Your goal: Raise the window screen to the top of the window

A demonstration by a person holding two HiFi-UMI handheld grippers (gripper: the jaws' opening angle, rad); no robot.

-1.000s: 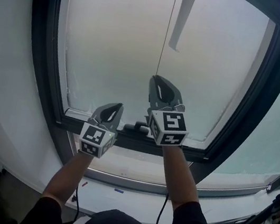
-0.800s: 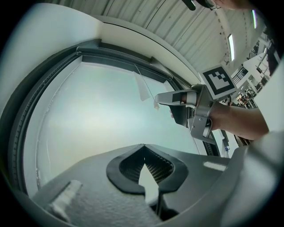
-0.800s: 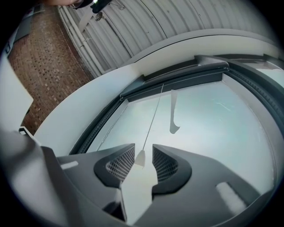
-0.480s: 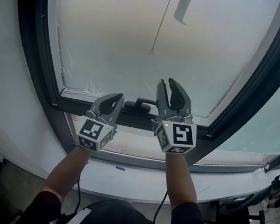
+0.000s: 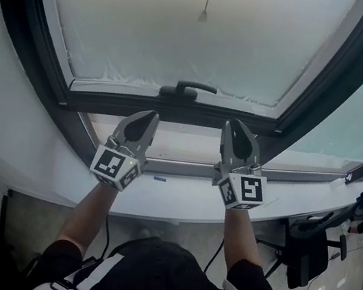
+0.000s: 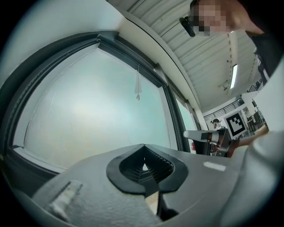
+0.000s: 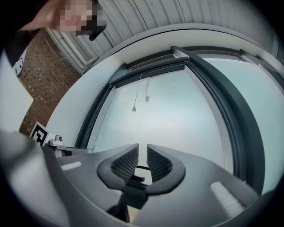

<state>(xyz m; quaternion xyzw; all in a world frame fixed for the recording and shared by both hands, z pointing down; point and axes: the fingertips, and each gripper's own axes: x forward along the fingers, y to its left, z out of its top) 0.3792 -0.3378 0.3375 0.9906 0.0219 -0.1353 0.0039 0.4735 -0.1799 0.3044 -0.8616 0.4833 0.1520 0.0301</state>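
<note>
1. Head view: the left gripper hovers above the white sill, its jaws pressed together on nothing.
2. Beyond both tools, the window screen fills the dark frame. Its bottom bar lies low in the window and carries a black handle, which neither tool touches.
3. The right gripper hovers near the handle, to its right. Its jaws are slightly parted after just closing, with nothing between them.
</note>
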